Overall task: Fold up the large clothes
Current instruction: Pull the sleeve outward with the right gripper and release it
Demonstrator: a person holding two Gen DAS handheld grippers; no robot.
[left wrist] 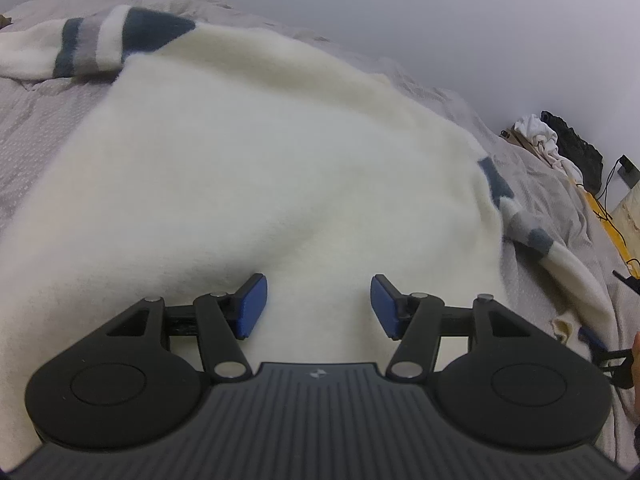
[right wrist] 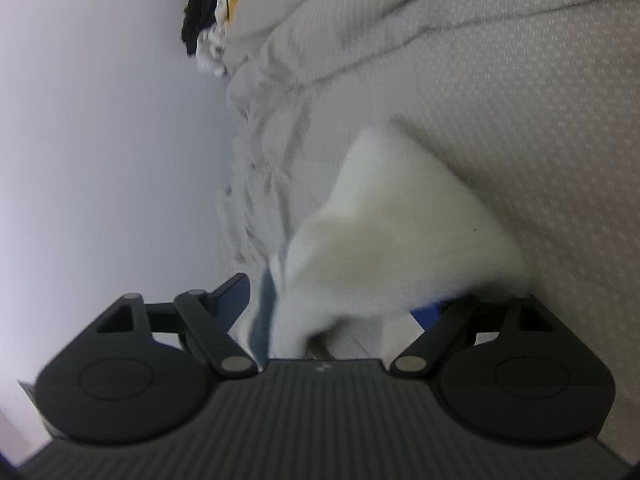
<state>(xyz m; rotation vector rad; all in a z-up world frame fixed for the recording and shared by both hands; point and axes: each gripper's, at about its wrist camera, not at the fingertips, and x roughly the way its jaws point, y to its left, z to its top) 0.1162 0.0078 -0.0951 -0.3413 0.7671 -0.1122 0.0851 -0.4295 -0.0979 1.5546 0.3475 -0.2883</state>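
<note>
A cream-white fuzzy sweater [left wrist: 260, 160] lies spread on the grey bedcover [left wrist: 32, 128]. One sleeve with dark teal and grey stripes [left wrist: 92, 44] runs off at the far left. The other striped sleeve [left wrist: 532, 236] trails down the right side. My left gripper [left wrist: 319, 308] is open just above the sweater's near part, its blue pads [left wrist: 254, 308] apart with only flat fabric under them. In the rolled right wrist view my right gripper [right wrist: 334, 304] stands wide open. The white sleeve end [right wrist: 392, 224] lies loose between its jaws and hides part of the right pad.
A black and white pile of clothes [left wrist: 560, 140] sits past the bed's far right corner, with cables and a yellow object [left wrist: 612, 224] beside it. A pale wall [left wrist: 440, 20] borders the bed. Wrinkled bedcover [right wrist: 520, 100] fills the right wrist view.
</note>
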